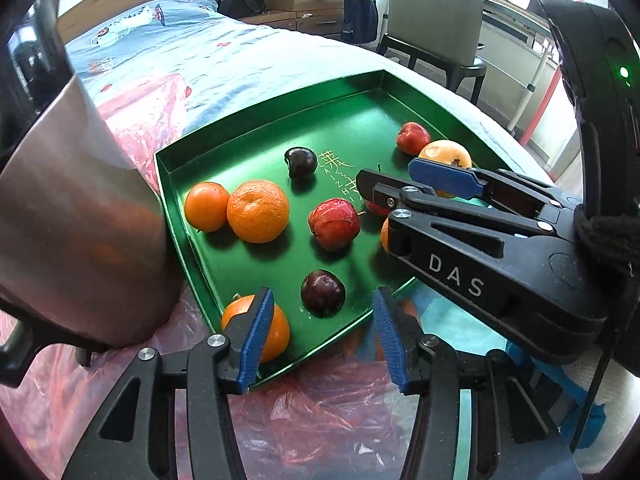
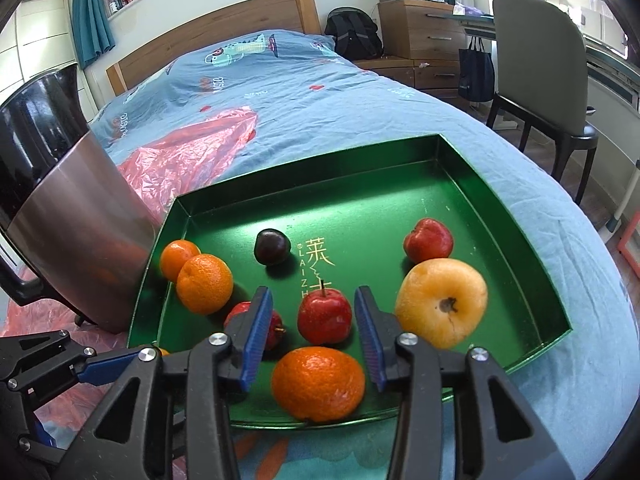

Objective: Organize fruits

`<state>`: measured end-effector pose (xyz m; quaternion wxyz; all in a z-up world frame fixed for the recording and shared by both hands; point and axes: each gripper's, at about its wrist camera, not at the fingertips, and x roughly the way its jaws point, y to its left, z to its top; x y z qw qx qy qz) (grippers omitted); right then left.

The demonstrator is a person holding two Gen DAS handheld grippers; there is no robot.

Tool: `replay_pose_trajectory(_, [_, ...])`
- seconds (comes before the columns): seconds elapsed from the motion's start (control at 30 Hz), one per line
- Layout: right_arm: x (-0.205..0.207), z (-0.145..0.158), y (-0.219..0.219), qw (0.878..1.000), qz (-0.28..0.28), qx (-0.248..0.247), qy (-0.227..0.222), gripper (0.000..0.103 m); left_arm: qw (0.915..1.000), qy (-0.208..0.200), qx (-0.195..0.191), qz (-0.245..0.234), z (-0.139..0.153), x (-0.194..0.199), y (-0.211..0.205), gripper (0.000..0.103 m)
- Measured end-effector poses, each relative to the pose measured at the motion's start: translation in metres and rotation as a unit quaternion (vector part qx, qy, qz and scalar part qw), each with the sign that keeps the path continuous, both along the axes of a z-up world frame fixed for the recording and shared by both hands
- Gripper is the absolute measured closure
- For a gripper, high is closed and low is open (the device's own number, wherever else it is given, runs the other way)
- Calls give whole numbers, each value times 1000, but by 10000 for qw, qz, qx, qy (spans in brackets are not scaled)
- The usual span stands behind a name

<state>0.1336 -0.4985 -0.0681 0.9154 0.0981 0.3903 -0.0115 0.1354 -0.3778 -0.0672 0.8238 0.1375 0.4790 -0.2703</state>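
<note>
A green tray (image 1: 256, 136) (image 2: 360, 184) on the bed holds several fruits: oranges (image 1: 258, 211) (image 2: 318, 383), red apples (image 1: 334, 224) (image 2: 325, 316), dark plums (image 1: 322, 291) (image 2: 272, 246) and a yellow pear (image 2: 442, 302) (image 1: 446, 151). My left gripper (image 1: 322, 336) is open and empty at the tray's near edge, beside an orange (image 1: 276, 330). My right gripper (image 2: 310, 338) is open and empty, hovering over the tray with a red apple and an orange showing between its fingers; it also shows in the left wrist view (image 1: 396, 178).
A steel pot (image 1: 76, 220) (image 2: 76, 232) stands left of the tray on a red plastic bag (image 1: 148, 120) (image 2: 192, 148). The blue bedspread (image 2: 304, 96) extends behind. A chair (image 2: 540, 72) and drawers stand at the right.
</note>
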Motion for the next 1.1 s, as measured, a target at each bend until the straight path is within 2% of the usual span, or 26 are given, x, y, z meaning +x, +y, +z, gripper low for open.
replay_pose_trajectory(0.13, [-15,15,16,9999,94,-90,-78,26,9997,-173,-113,143,16,-17,23,48])
replay_pose_trajectory(0.37, [-42,34,56,9992,323,-197,-100,22,9982,-371,-164,438,38,-45,71,46])
replay_pose_trajectory(0.47, [-54,43,73,9988,410,-248,-131,14,9971,-431,-199,588,45,-58,95,46])
replay_pose_trajectory(0.57, [-66,51,93,9980,500,-362,-158,0,9953,-505,-184,810,50,-70,118,43])
replay_pose_trajectory(0.67, [-76,55,114,9971,582,-444,-186,0,9920,-663,-92,1073,51,-82,141,37])
replay_pose_trajectory(0.73, [-83,56,128,9964,659,-485,-202,0,9889,-770,-83,1267,53,-89,159,22])
replay_pose_trajectory(0.77, [-85,57,136,9960,705,-500,-219,0,9869,-838,-89,1375,54,-92,169,20])
replay_pose_trajectory(1.1, [-106,64,196,9916,946,-718,-514,0,9708,-1214,-9,2068,64,-112,234,18])
